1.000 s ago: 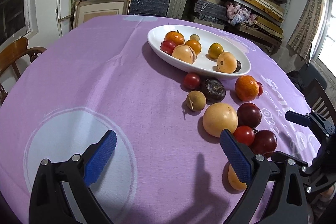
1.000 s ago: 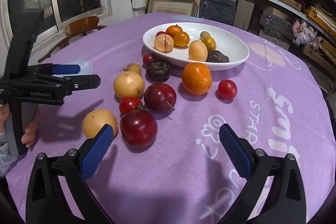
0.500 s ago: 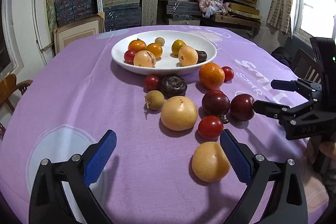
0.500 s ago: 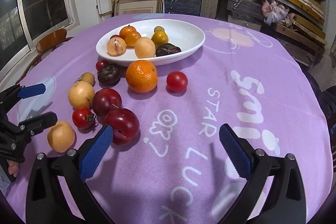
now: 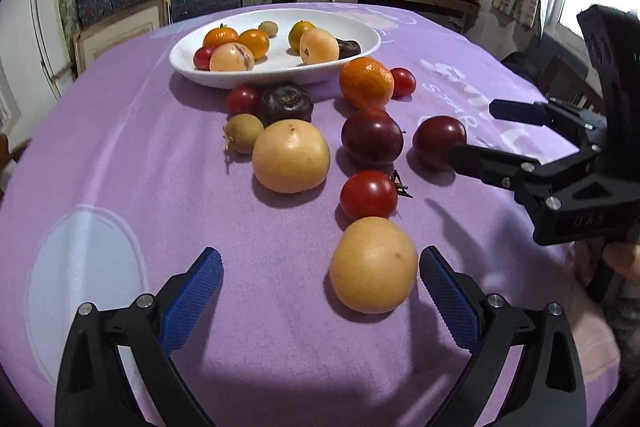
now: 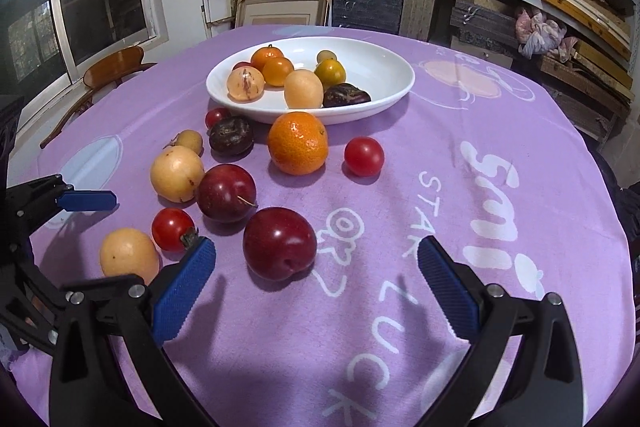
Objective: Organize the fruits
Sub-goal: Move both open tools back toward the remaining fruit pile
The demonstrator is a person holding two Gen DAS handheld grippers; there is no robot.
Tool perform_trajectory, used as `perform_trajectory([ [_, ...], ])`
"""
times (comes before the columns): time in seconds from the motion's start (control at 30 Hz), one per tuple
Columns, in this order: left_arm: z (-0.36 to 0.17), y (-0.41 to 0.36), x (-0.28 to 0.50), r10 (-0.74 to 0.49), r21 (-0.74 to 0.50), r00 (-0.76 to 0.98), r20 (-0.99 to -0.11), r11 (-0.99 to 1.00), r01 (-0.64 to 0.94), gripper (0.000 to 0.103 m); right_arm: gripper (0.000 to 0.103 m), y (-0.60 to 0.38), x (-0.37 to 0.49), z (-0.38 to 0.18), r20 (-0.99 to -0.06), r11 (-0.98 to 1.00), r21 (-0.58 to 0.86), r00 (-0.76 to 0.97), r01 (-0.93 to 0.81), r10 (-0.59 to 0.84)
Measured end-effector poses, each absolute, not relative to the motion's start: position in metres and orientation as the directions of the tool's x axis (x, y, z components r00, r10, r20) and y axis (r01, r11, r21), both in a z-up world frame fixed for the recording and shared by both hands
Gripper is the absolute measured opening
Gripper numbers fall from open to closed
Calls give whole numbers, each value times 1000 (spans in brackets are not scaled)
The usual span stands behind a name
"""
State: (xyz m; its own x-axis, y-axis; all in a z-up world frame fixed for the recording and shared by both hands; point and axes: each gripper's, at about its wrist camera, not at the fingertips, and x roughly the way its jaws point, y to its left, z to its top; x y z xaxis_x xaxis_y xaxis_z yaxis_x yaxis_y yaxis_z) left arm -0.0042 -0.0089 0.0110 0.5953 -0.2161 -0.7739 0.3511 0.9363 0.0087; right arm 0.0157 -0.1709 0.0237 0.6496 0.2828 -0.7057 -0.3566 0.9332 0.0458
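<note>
A white oval bowl (image 5: pixel 280 77) (image 6: pixel 400 95) at the back of the purple cloth holds several fruits. More lie loose in front of it: a mandarin (image 6: pixel 298 143), tomatoes, plums and yellow fruits. My left gripper (image 5: pixel 320 275) is open and low, with a yellow fruit (image 5: pixel 374 265) between its fingers, close to the right pad. My right gripper (image 6: pixel 316 267) is open around a dark red plum (image 6: pixel 280 243) without touching it. In the left wrist view the right gripper (image 5: pixel 480 133) reaches in from the right toward that plum (image 5: pixel 439 142).
A red tomato (image 5: pixel 368 194), a second plum (image 5: pixel 372 137) and a large yellow fruit (image 5: pixel 291 155) crowd just beyond the left gripper. Shelves of boxes stand behind the table. A wooden chair (image 6: pixel 112 67) is at the far left. A hand (image 5: pixel 624 259) holds the right gripper.
Both grippers have swung in toward the loose fruit and come lower. The yellow fruit now lies between the left fingers and the dark plum between the right ones. No fruit has moved.
</note>
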Motion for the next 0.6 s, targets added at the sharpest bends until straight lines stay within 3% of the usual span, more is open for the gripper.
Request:
perform_trajectory([
  [0.13, 8, -12, -2, -190, 30, 594, -781, 940, 340, 100, 99, -175, 17, 24, -704, 935, 71, 646, -348, 294],
  [0.3, 6, 8, 8, -220, -75, 569, -792, 961, 268, 100, 99, -172, 17, 23, -706, 933, 61, 645, -356, 292],
  [0.6, 6, 12, 8, -163, -36, 577, -800, 974, 225, 100, 99, -160, 21, 22, -713, 916, 58, 626, -397, 316],
])
